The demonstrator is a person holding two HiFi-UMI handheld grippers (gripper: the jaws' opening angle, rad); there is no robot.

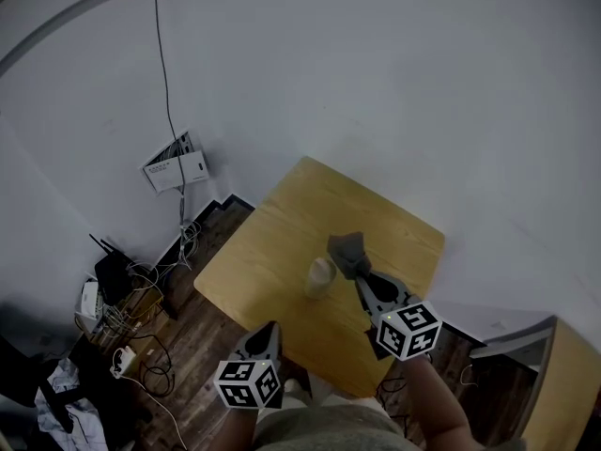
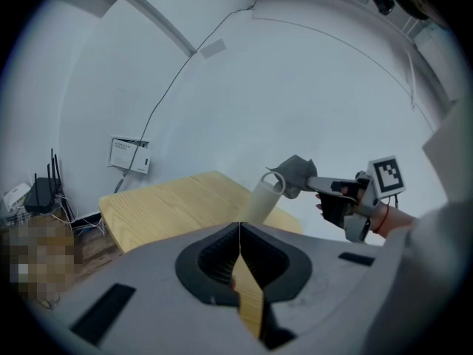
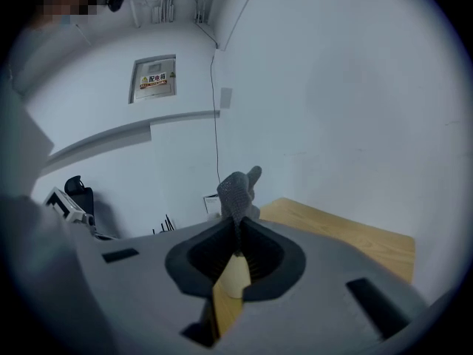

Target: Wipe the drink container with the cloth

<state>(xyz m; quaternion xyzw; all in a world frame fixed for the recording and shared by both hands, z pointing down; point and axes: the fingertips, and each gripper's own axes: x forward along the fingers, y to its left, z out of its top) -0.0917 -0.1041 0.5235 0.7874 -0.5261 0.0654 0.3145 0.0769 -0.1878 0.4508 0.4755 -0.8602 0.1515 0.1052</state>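
Nearest, left gripper (image 1: 270,329) closed on nothing by the near edge of the table (image 1: 272,233); farther in, right gripper (image 1: 359,276) clamped on the grey cloth (image 1: 346,249), just right of the upright drink container (image 1: 320,278) mid-table, much the closer.

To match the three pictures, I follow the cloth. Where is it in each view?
Head view: cloth at centre, right of the cup.
Left gripper view: cloth right of centre, at the cup's rim.
Right gripper view: cloth at centre, between the jaws.
Shared landmark: the table.
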